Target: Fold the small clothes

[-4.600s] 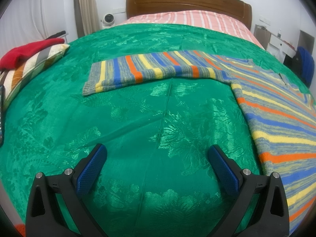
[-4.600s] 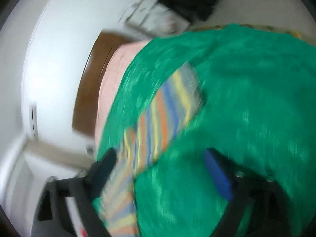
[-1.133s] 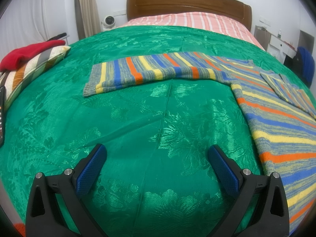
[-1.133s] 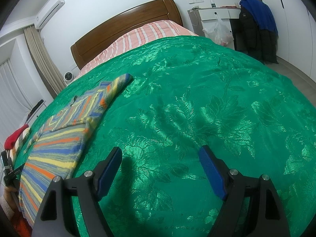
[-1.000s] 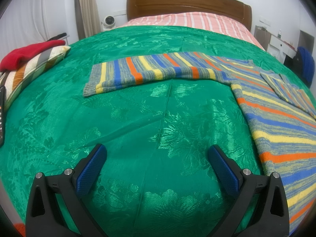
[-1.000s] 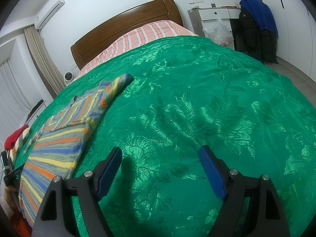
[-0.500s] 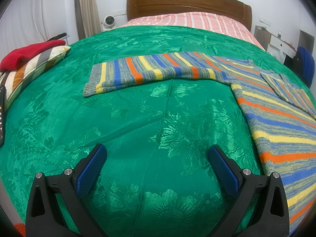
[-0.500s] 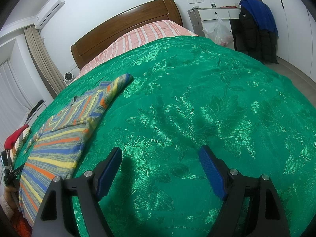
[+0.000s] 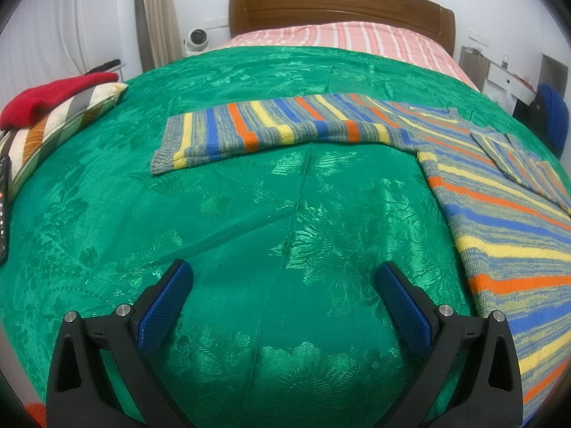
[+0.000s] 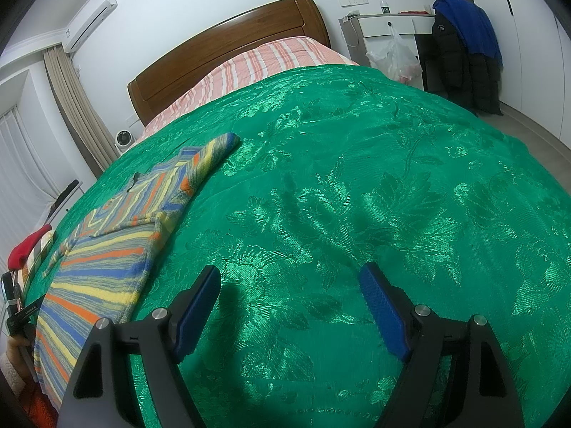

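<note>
A striped knit sweater (image 9: 499, 214) in blue, yellow, orange and grey lies flat on the green bedspread (image 9: 249, 214). One sleeve (image 9: 271, 132) stretches out to the left. The other sleeve (image 9: 517, 164) is folded in over the body. My left gripper (image 9: 283, 281) hovers open over bare bedspread, left of the sweater's lower body, holding nothing. In the right wrist view the sweater (image 10: 103, 271) lies at the left with the folded sleeve (image 10: 200, 174) on top. My right gripper (image 10: 291, 281) stands open over bare green cloth to the right of it, nothing between its fingers.
A striped pillow (image 9: 60, 121) with a red garment (image 9: 50, 96) on it sits at the bed's left edge. The wooden headboard (image 9: 339, 7) and pink striped sheet (image 9: 339, 39) are at the far end. A desk with dark and blue jackets (image 10: 464, 53) stands past the bed's right side.
Since several seconds ago the far sleeve has come to lie folded over the sweater's body and the right gripper has settled. Over the last second nothing has moved.
</note>
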